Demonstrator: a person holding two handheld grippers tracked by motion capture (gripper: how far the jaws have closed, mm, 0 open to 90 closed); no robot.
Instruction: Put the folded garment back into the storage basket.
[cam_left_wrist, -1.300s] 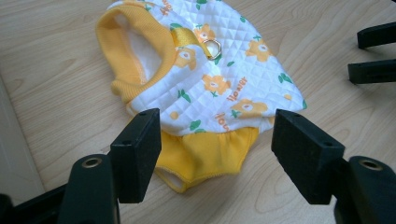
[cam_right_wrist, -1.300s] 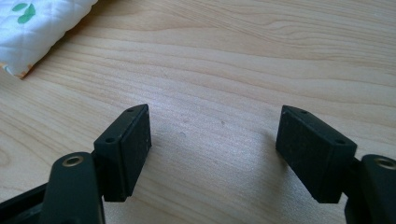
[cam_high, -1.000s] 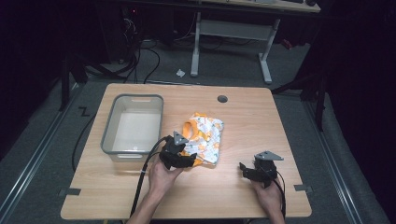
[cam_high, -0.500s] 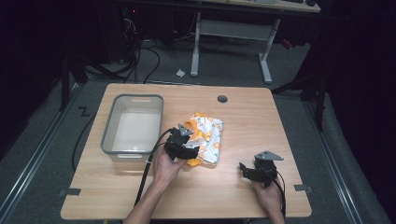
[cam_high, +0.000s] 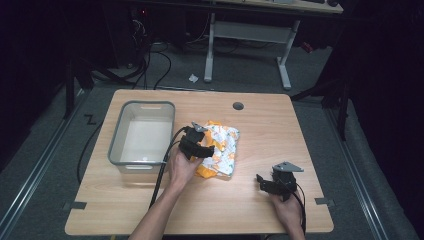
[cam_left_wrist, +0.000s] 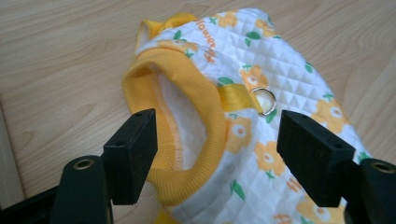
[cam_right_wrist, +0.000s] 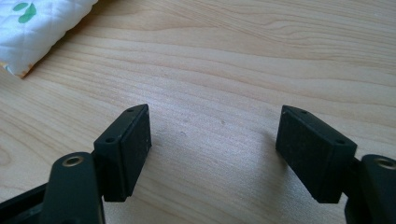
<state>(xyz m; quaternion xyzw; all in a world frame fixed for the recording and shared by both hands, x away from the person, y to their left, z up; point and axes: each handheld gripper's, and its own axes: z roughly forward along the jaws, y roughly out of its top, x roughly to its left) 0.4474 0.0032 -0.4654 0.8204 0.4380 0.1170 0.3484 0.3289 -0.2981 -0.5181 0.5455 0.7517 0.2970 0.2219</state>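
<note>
A small quilted white garment (cam_high: 224, 148) with yellow flowers and yellow ribbed trim lies crumpled mid-table. My left gripper (cam_high: 204, 148) sits over its left side. In the left gripper view the garment's (cam_left_wrist: 271, 144) yellow ribbed opening and a metal ring lie between the jaws of this gripper (cam_left_wrist: 217, 149). The jaws have just been opening and stand wide, with neither pad pressing on the cloth. My right gripper (cam_high: 263, 184) rests near the front right of the table, open over bare wood (cam_right_wrist: 215, 149). A corner of the garment (cam_right_wrist: 37, 28) shows at the top left of its view.
A clear plastic bin (cam_high: 120, 150) stands at the left of the table, empty, close beside my left hand. A round cable hole (cam_high: 238, 106) sits near the far edge. The left gripper's cable runs back over the front edge. Desk legs and cables stand on the floor beyond.
My left gripper has moved away from the person and a little right, from the garment's near-left edge to over its collar. The right gripper has stayed in place.
</note>
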